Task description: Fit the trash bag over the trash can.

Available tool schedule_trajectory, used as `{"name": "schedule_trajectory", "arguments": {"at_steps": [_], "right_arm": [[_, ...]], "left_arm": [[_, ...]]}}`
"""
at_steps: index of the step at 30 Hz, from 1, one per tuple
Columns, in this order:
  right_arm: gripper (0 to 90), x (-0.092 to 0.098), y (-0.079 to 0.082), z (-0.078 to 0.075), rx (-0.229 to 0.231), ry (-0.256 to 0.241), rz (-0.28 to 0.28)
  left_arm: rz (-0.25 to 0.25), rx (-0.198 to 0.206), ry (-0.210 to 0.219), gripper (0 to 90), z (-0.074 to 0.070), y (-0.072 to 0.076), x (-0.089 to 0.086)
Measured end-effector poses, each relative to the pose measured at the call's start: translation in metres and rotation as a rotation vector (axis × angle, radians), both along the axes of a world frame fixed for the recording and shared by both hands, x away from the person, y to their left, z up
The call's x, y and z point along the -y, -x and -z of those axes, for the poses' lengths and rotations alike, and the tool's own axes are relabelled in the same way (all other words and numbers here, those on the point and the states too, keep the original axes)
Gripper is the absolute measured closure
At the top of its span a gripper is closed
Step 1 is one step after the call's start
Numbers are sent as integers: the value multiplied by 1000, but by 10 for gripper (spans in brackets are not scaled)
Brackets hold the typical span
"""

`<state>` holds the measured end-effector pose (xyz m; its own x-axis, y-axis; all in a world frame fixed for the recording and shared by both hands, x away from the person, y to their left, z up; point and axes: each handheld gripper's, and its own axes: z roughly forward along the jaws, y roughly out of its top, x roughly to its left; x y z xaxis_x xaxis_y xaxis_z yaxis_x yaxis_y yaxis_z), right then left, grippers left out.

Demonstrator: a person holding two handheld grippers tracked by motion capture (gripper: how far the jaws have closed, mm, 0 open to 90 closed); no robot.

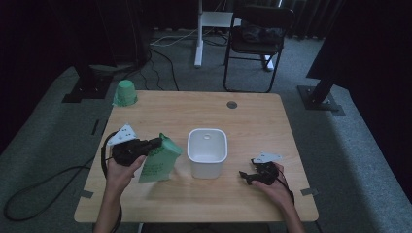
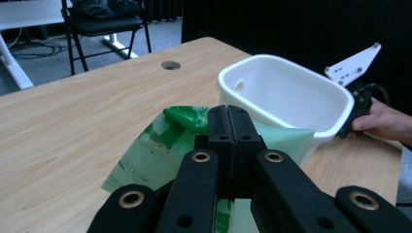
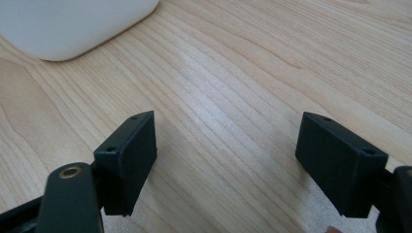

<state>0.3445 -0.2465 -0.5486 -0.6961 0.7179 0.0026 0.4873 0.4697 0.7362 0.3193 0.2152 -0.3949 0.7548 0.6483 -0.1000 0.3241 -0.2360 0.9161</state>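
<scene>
Low in the frame, left gripper (image 1: 156, 142) pinched the green bag (image 1: 159, 160) just left of the white bin (image 1: 207, 151), while right gripper (image 1: 245, 176) sat wide open, empty, lower right.

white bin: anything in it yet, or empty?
Empty as far as visible. The white bin shows bare inner walls in the left gripper view; the high view shows a bare bottom.
</scene>
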Motion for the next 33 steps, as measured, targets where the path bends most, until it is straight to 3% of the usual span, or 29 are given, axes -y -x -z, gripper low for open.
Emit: {"name": "schedule_trajectory", "arguments": {"at_steps": [19, 33], "right_arm": [[224, 0, 0, 0, 1, 0, -1], [224, 0, 0, 0, 2, 0, -1]], "left_arm": [[44, 56, 46, 900, -36, 10, 8], [73, 80, 55, 900, -55, 11, 14]]}}
